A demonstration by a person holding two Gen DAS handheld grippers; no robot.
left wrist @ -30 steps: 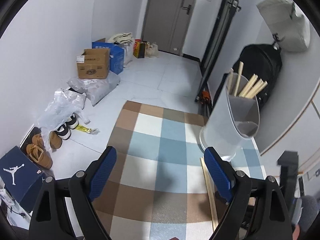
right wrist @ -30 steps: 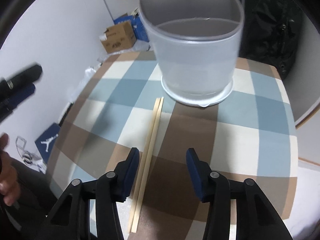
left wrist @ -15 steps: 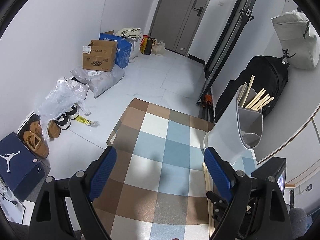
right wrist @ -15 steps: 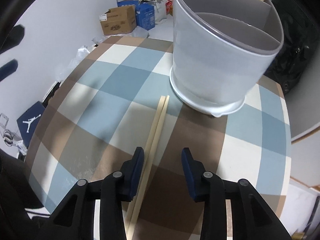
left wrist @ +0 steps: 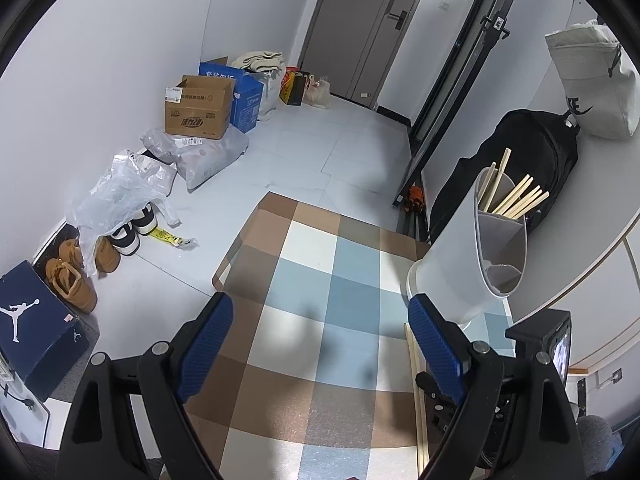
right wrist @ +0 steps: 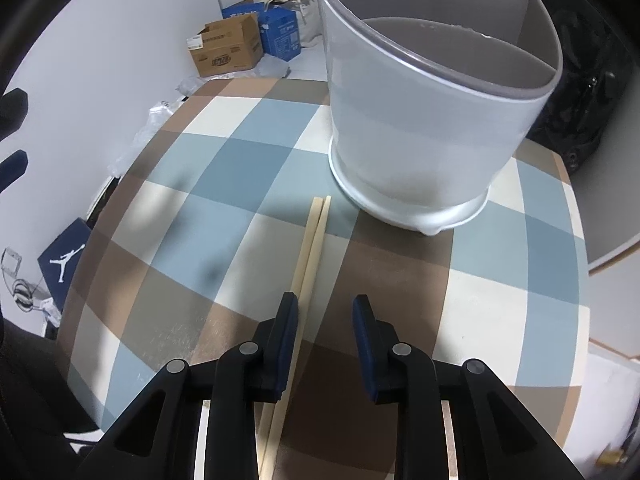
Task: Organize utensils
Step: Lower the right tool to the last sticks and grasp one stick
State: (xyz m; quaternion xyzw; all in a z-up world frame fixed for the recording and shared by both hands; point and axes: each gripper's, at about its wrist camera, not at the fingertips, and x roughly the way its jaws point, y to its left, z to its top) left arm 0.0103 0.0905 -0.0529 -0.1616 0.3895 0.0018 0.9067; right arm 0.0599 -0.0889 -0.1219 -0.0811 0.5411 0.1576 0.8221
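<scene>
Holder [right wrist: 432, 128] just beyond chopsticks [right wrist: 310, 248]

A utensil holder [right wrist: 436, 120] is set on the tabletop [right wrist: 240, 160], with chopsticks [left wrist: 516, 200] stood in its rear compartment. A loose chopstick pair [right wrist: 308, 248] is laid just before it. Boxes [left wrist: 200, 106] are stacked on the floor [left wrist: 320, 152] behind.

Dark blue shoebox [left wrist: 38, 330], floor at left: white Jumpman (Jordan) figure on the lid, a smaller one on its side; the same figure shows on the box in the right wrist view [right wrist: 64, 262]. Pale canvas bag [left wrist: 592, 80], hanging at upper right: dark Nike swoosh with partly hidden letters above it. Brown carton [left wrist: 199, 108], blue carton [left wrist: 240, 94] and yellow strip on the floor [left wrist: 168, 236]: printed characters and a white label, none legible.
</scene>
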